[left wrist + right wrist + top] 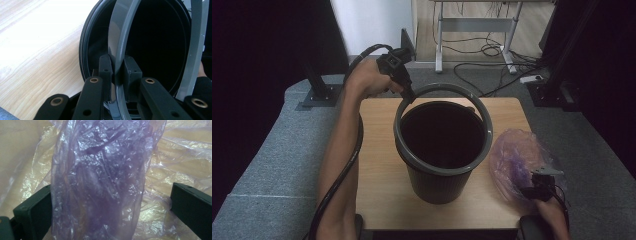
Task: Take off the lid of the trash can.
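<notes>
Mid-table stands a bin (441,150). Our left gripper (404,90) clamps its stiff grey ring (484,117) at ten o'clock. At four o'clock, our right gripper (538,192) gapes around a flimsy, slippery bag (512,155); pinch a gathered fold.

We counted one dark grey ribbed plastic bin (439,170), one loose grey plastic ring (486,131) above its mouth, one crumpled translucent purple plastic bag (514,160), one light wooden table (379,165), and two black two-jaw grippers (404,90) (539,192).
</notes>
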